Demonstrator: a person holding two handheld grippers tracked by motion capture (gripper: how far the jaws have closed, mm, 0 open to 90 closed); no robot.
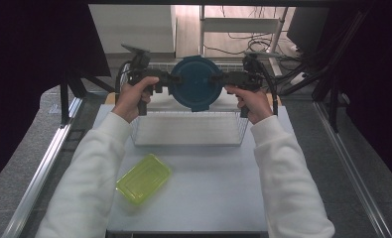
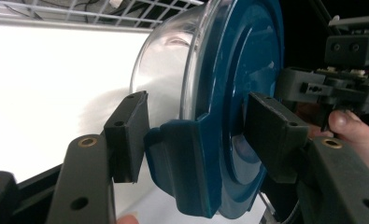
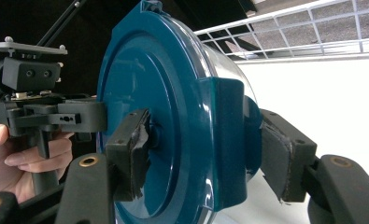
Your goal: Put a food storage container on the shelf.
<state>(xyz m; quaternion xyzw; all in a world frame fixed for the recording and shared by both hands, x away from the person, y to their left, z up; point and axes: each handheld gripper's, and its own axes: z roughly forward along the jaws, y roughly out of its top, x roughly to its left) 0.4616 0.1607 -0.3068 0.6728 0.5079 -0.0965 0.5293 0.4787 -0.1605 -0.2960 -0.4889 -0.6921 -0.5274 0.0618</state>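
- The round container [image 1: 196, 83], a clear bowl capped by a dark blue lid, hangs in the air between my two tongs, above the far edge of the wire basket [image 1: 188, 141] on the table [image 1: 208, 198].
- It is tipped on edge: the lid's flat face is turned toward me, the clear bowl points away, so its axis runs front to back and not up and down.
- My left tongs [image 1: 167, 79] pinch its left rim at a blue clip tab [image 2: 187, 163], one pad on the lid face, the other behind on the bowl side.
- My right tongs [image 1: 218, 78] pinch the opposite rim the same way, across the other tab [image 3: 229, 140].
- Both hands sit equally near, one at each end of the lid's width; neither leads.
- The basket lies straight below and slightly toward me, so I judge the coming move turns on lowering the container and tipping it level, both hands together.
- A green-lidded box [image 1: 144, 178] rests on the table nearer me, well apart from the basket's front.
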